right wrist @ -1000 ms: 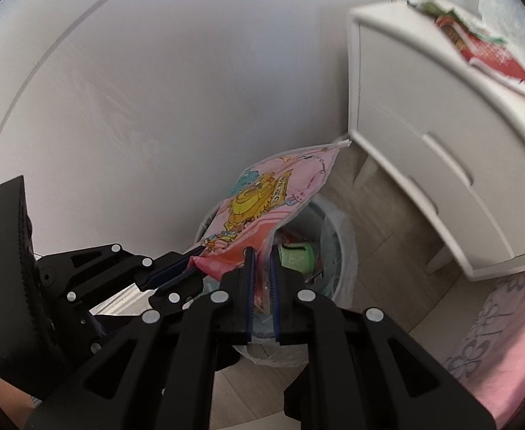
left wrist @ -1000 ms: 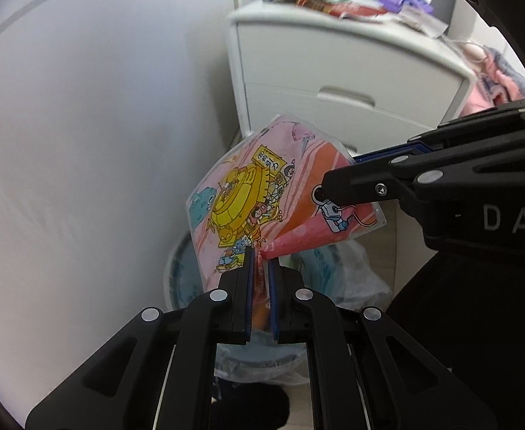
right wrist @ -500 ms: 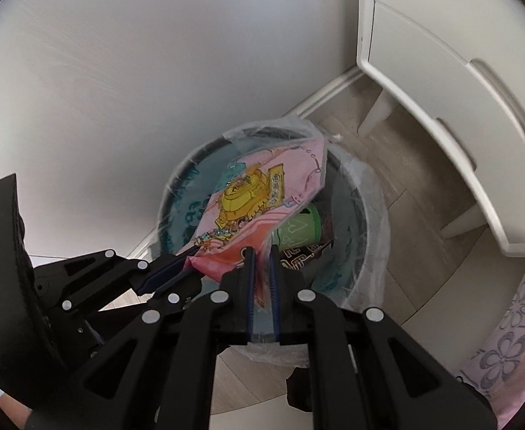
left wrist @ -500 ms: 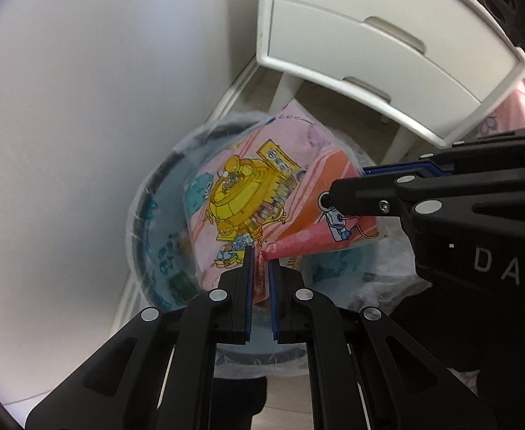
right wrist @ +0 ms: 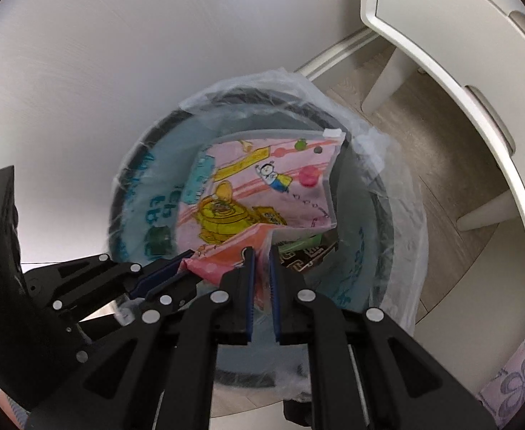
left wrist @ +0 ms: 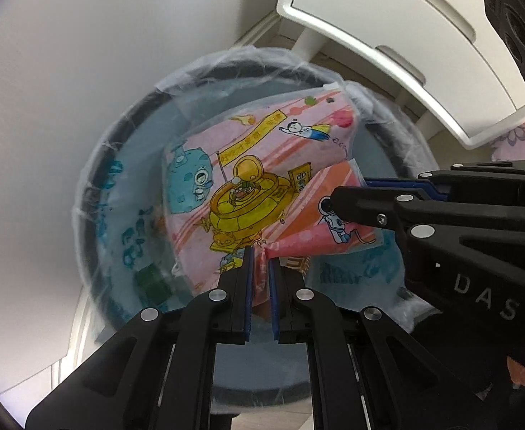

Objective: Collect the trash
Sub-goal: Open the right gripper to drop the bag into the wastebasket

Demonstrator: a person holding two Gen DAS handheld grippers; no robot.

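Observation:
A pink cartoon-printed snack bag [left wrist: 262, 186] hangs over the mouth of a round trash bin [left wrist: 97, 186] lined with a clear plastic bag. My left gripper [left wrist: 259, 261] is shut on the bag's lower edge. My right gripper [right wrist: 259, 254] is shut on the bag's other lower corner; it enters the left wrist view from the right [left wrist: 337, 197]. The bag [right wrist: 262, 193] dips inside the bin rim [right wrist: 126, 186] in the right wrist view. Green and dark trash [right wrist: 305, 247] lies at the bin's bottom.
A white drawer unit [left wrist: 388, 36] on legs stands just behind and right of the bin, on wood-look floor [right wrist: 424, 165]. A white wall [left wrist: 83, 53] is on the left. Pink floral fabric [right wrist: 513, 376] is at the lower right.
Both grippers have tipped down and moved over the bin with the snack bag. The bag has gone from beside the drawer unit to inside the bin's rim.

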